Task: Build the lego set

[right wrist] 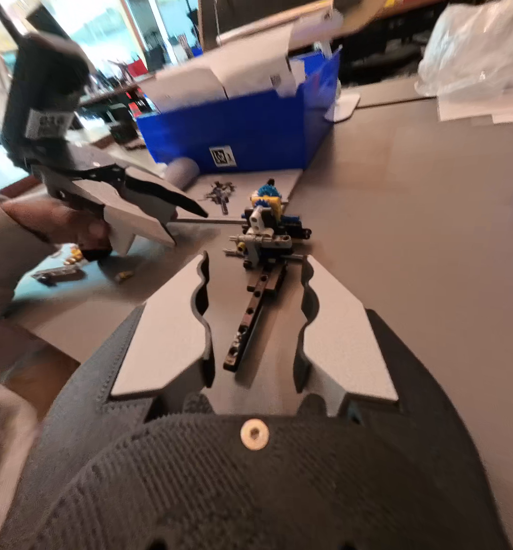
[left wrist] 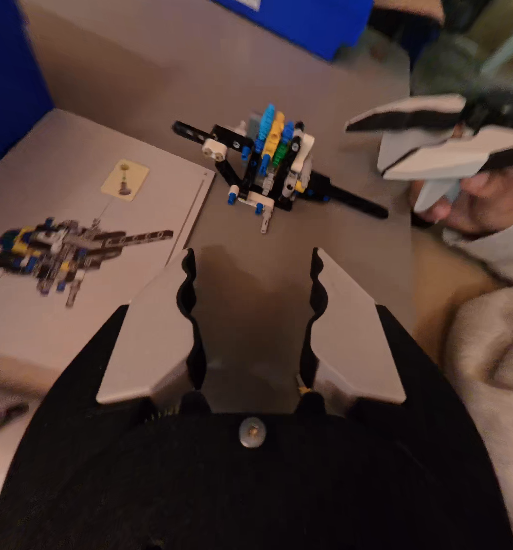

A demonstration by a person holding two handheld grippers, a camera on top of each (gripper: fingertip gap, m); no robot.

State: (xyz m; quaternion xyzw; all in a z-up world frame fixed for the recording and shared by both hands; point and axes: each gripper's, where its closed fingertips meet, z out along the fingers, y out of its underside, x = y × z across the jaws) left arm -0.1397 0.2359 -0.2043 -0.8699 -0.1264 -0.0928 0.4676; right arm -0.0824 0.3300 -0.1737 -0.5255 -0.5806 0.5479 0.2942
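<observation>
My left tongs (left wrist: 253, 262) and right tongs (right wrist: 255, 268) gape wide, empty; the lego model (left wrist: 271, 160) lies ahead, its beam (right wrist: 250, 312) between my right tongs; booklet (left wrist: 79, 226) blurred.

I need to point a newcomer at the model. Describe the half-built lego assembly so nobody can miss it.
On the grey table, in front of the blue plastic bin, right of the open instruction booklet, stands the half-built lego assembly. Only it is solid: black beams with stacked blue, yellow and green gears.
</observation>
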